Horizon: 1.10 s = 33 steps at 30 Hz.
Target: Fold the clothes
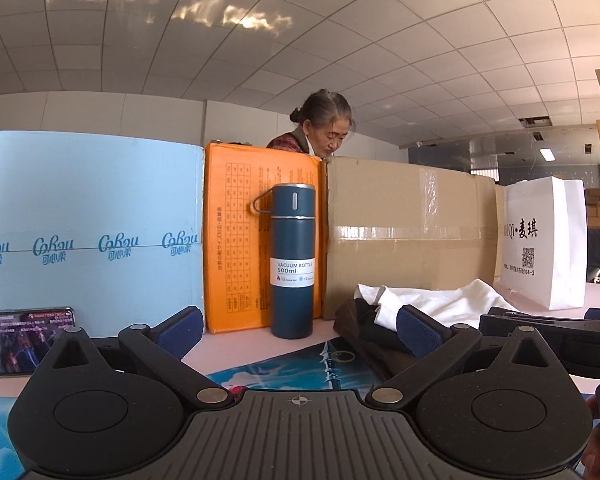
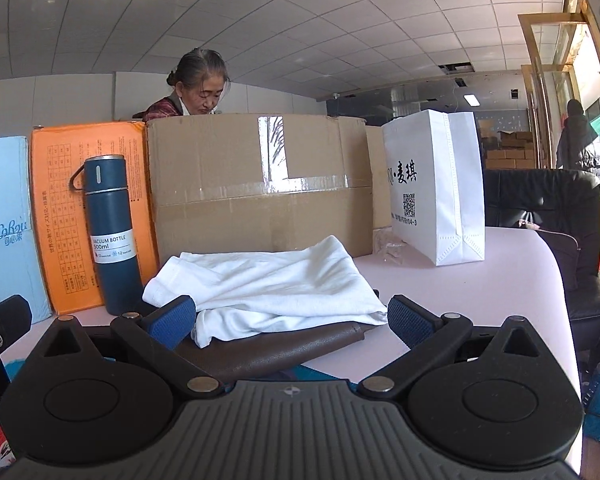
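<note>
A crumpled white garment (image 2: 268, 284) lies on the pale table, on top of a dark brown garment (image 2: 276, 346). My right gripper (image 2: 290, 320) is open, low at the table, its blue pads on either side of the clothes' near edge, holding nothing. In the left wrist view the white garment (image 1: 444, 302) and the dark garment (image 1: 364, 320) lie ahead to the right. My left gripper (image 1: 298, 330) is open and empty, left of the clothes, facing the blue bottle.
A blue vacuum bottle (image 1: 292, 260) stands before an orange box (image 1: 236, 240). A light blue carton (image 1: 88, 232), a large cardboard box (image 2: 260, 184) and a white paper bag (image 2: 436, 192) line the back. A phone (image 1: 20, 340) lies left. A person sits behind. A black chair (image 2: 548, 216) is at right.
</note>
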Each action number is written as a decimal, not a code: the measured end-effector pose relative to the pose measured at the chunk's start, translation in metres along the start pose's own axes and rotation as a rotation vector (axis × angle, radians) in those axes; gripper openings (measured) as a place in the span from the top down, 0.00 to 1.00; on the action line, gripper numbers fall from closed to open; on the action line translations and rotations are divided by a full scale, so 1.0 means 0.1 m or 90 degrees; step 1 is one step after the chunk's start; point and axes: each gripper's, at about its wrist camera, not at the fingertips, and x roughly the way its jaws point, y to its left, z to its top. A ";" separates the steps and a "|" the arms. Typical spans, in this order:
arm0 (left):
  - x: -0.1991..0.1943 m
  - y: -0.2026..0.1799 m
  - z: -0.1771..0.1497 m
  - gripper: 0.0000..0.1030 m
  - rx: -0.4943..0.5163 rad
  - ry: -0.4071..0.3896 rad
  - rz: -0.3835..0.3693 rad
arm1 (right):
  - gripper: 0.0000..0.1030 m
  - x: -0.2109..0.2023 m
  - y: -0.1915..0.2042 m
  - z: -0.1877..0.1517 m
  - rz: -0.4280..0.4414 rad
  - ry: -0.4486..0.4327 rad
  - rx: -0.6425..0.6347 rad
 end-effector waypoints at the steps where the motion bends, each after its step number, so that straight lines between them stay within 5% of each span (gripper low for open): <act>1: 0.00 0.02 -0.01 0.00 0.002 -0.005 0.007 | 0.00 -0.01 0.02 0.00 -0.008 -0.009 -0.006; 8: -0.02 0.09 -0.03 0.00 -0.014 -0.021 0.008 | 0.00 -0.24 0.14 -0.04 -0.058 -0.098 -0.052; 33: 0.02 0.02 -0.04 0.00 0.008 -0.016 0.009 | 0.00 -0.36 0.06 -0.06 -0.061 -0.110 -0.019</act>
